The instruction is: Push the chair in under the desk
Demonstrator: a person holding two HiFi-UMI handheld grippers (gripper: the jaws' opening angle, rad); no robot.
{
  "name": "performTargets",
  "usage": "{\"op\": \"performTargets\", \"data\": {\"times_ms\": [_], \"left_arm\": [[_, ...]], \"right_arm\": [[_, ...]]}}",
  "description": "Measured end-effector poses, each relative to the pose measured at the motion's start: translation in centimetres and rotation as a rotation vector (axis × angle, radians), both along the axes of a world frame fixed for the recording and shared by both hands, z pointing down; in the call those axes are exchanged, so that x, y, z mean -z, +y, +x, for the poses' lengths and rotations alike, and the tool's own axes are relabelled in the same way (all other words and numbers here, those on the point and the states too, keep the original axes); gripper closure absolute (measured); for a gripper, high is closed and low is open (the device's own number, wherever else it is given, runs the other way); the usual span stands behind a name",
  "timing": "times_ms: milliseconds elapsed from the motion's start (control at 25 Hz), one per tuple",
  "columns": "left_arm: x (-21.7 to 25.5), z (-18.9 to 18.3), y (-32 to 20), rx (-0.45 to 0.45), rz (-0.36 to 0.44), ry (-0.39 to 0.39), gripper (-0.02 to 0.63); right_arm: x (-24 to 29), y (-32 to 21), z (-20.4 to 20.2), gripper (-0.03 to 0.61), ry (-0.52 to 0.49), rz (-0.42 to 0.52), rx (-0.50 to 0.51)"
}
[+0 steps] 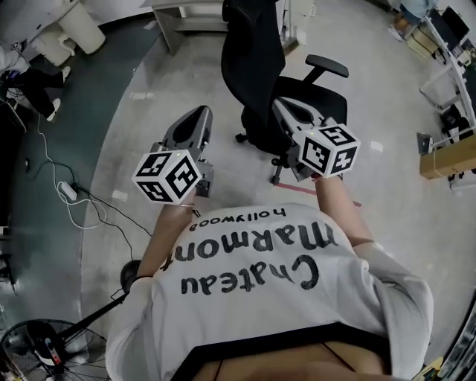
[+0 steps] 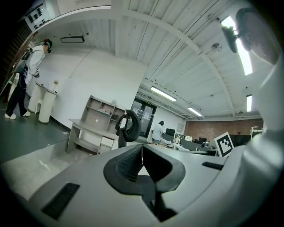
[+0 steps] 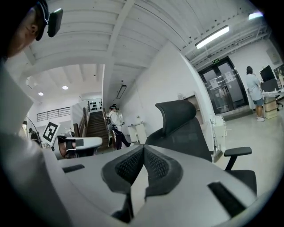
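Left claw (image 2: 141,148), right claw (image 3: 143,150): noted pressed together, empty, near chair (image 1: 316,100). Judged free-rolling on castors (image 1: 276,179), tippy; favoured stiff backrest (image 1: 256,67) for pushing, tabletop (image 1: 182,13) beyond chair.

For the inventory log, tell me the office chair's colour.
The office chair is black; the head view shows it best.

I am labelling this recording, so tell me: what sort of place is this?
Probably an open office or lab workspace: a black office chair on a concrete floor, a desk with shelves, and monitors further back.
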State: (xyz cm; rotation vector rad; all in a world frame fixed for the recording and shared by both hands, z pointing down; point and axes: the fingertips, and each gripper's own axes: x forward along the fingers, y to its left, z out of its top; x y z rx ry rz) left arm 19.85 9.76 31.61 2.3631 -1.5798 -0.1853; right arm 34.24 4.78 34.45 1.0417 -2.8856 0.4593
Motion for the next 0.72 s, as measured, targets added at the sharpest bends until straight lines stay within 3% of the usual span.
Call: {"op": "performTargets", "data": {"times_ms": [240, 400, 600, 720], "left_arm": [[-0.3, -6.9, -3.3, -0.023, -0.007, -0.026, 0.595], [-0.5, -12.2, -4.9, 0.009, -0.015, -0.004, 0.595], [-1.6, -13.5, -6.0, 0.015, -0.029, 0.040, 0.595], [-2.2, -14.5, -5.9, 0.024, -0.033, 0.042, 0.595]], "right_arm": [[4.3, -5.2, -4.6, 0.569, 0.058, 0.129, -0.083], [8.5, -9.7, -7.5, 0.566, 0.086, 0.216, -0.133], [10.8, -15.4, -7.6, 0.388, 0.194, 0.244, -0.205], [10.3, -18.6, -8.1, 0.356, 0.294, 0.240, -0.249]]}}
